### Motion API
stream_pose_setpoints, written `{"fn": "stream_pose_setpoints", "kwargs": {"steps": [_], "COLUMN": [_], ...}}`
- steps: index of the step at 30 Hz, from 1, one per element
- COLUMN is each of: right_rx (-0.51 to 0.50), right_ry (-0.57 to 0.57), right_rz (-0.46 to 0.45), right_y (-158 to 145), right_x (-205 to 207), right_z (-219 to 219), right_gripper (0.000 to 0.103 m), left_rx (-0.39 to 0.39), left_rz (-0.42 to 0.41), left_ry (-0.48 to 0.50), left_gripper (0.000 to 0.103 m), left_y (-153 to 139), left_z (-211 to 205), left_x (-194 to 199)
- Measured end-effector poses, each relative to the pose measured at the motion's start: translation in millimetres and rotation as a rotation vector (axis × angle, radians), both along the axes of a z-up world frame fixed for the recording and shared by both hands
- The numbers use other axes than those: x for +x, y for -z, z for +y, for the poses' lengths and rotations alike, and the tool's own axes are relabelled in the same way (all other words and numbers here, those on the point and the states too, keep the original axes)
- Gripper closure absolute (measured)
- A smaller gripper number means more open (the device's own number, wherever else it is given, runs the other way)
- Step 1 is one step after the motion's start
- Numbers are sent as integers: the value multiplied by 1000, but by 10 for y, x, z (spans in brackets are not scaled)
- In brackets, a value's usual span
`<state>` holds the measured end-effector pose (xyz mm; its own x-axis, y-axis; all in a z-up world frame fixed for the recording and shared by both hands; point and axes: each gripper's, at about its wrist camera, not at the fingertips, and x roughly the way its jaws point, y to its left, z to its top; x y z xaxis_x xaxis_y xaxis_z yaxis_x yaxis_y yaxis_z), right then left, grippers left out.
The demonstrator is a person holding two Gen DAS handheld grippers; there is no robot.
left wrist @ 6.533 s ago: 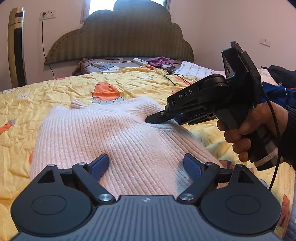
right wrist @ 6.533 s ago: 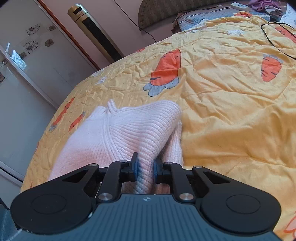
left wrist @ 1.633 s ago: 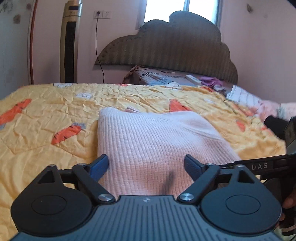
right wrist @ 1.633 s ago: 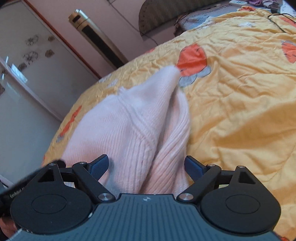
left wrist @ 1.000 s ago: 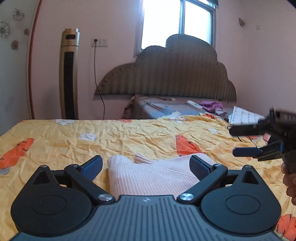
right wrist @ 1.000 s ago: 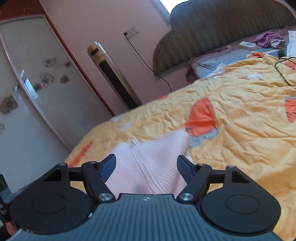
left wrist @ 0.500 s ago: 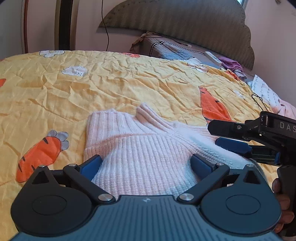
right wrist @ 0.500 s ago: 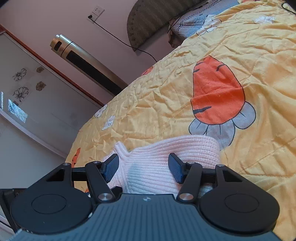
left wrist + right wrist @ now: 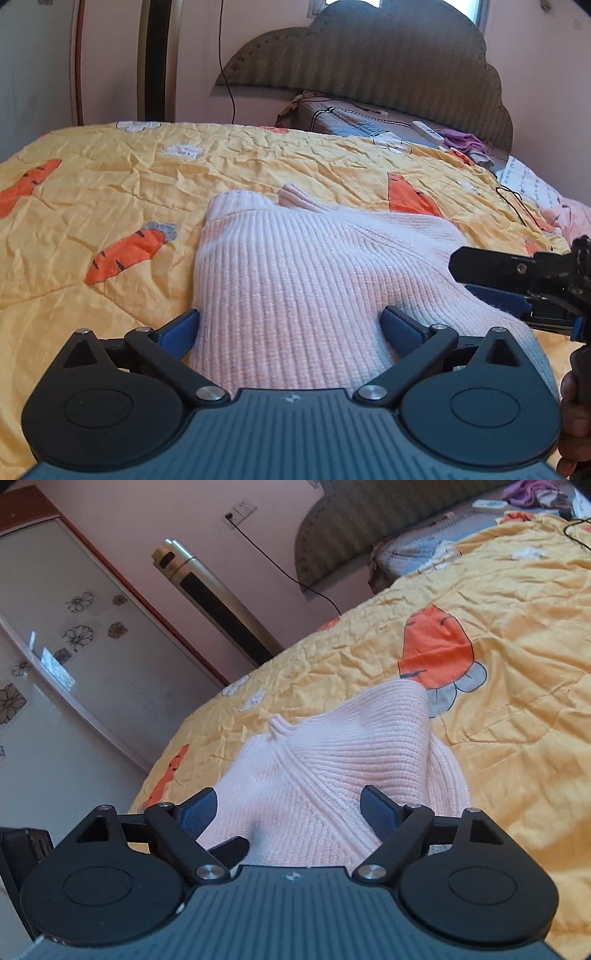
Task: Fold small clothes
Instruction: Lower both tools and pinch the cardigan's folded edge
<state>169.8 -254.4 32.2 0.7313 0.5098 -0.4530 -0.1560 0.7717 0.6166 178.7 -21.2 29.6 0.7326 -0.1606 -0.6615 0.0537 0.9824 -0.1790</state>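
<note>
A small pale pink ribbed knit sweater [image 9: 303,273] lies folded on the yellow carrot-print bedspread [image 9: 110,192], its collar pointing to the far side. My left gripper [image 9: 290,326] is open, its blue pads either side of the sweater's near edge. My right gripper [image 9: 288,810] is open over the sweater [image 9: 343,753] from the right side. The right gripper also shows in the left wrist view [image 9: 491,280], jaws apart at the sweater's right edge, a hand holding it.
A grey padded headboard [image 9: 369,62] stands at the far end, with a pillow, a white remote [image 9: 428,132] and purple cloth [image 9: 463,142] below it. A tower fan [image 9: 218,602] and a glass-door wardrobe [image 9: 55,686] stand left of the bed. A black cable [image 9: 517,206] lies at right.
Both grippers have moved closer over the sweater and sit lower at its near and right edges. Both stay open. The sweater lies as before.
</note>
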Motion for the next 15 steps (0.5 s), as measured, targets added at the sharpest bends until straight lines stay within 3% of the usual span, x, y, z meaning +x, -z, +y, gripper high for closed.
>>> {"fn": "stream_pose_setpoints", "kwargs": {"steps": [2,4,6,8,9,12,15], "right_rx": [-19,-28,-2,27,33,59,66], "right_ry": [-11,-13,3,21,19,-19,-69], "right_rz": [-9,25,50,51,64,207,302], "right_y": [10,-96,-203,-235,-207,16,227], "right_x": [10,11,-59,-176,-203,-191,-202], "right_z": [-17,-54,-167,-346,-445,-639,-676], "right_gripper": [23,24,19,5,3,14,20], "left_rx": [-32,-73,-150,-263,-327,-451,-473], "left_rz": [29,8,26,102,146,201,210], "left_ry": [-4,-4,0,-15,-16,36,81], "left_gripper": [0,0,0,0,0,0,0], "left_y": [-90,-177,-172,-77,-12,126,241], "left_z": [78,235,436,654,745,824,718], "left_x": [-16,-142,-215,-195,-183,-207,-187]}}
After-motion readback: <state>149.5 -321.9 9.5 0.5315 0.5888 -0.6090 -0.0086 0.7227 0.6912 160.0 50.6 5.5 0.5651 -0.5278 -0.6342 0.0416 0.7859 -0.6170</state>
